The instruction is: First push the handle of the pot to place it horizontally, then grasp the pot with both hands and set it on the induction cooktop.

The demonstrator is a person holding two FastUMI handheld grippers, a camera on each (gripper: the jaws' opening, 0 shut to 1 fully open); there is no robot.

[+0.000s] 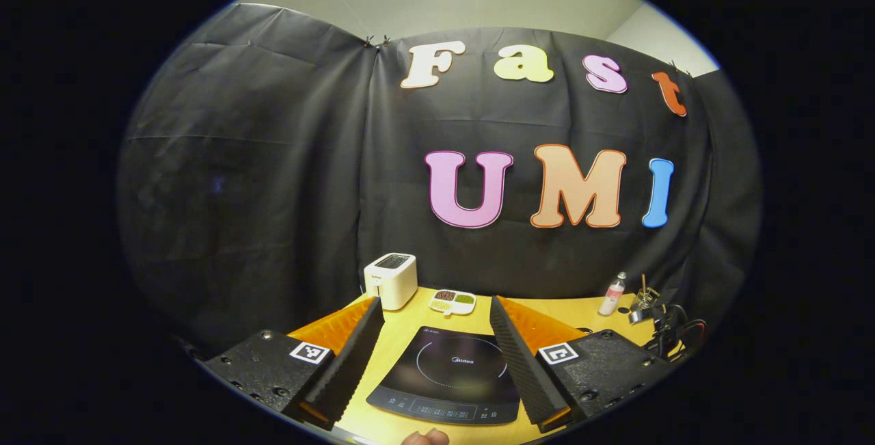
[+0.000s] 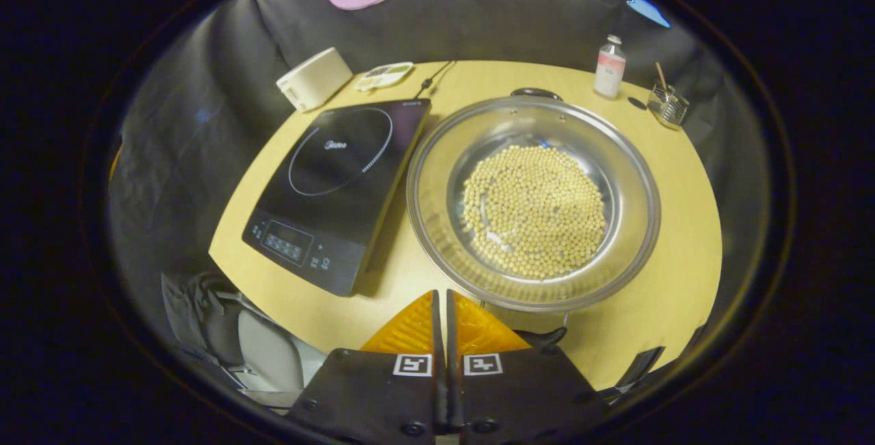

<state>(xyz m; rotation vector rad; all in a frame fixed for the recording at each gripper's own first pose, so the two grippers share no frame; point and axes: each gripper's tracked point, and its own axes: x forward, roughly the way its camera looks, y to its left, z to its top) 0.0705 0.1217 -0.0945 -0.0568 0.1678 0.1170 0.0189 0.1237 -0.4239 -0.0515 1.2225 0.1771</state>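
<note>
Left gripper view: low, level, facing far wall. Right gripper view: high, tilted down. Shared: induction cooktop (image 1: pixel 448 375) (image 2: pixel 336 189) on desk (image 1: pixel 581 312) (image 2: pixel 683 226).

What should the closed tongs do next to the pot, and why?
Probably nudge the near handle sideways with the shut right tongs. The pot sits beside the cooktop, its handles pointing near and far, not yet sideways for a two-handed grasp.

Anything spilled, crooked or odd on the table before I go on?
Nothing spilled: the beans all lie inside the pot. The pot's handles point toward and away from the right gripper, not sideways. The induction cooktop lies at an angle beside it, bare.
</note>
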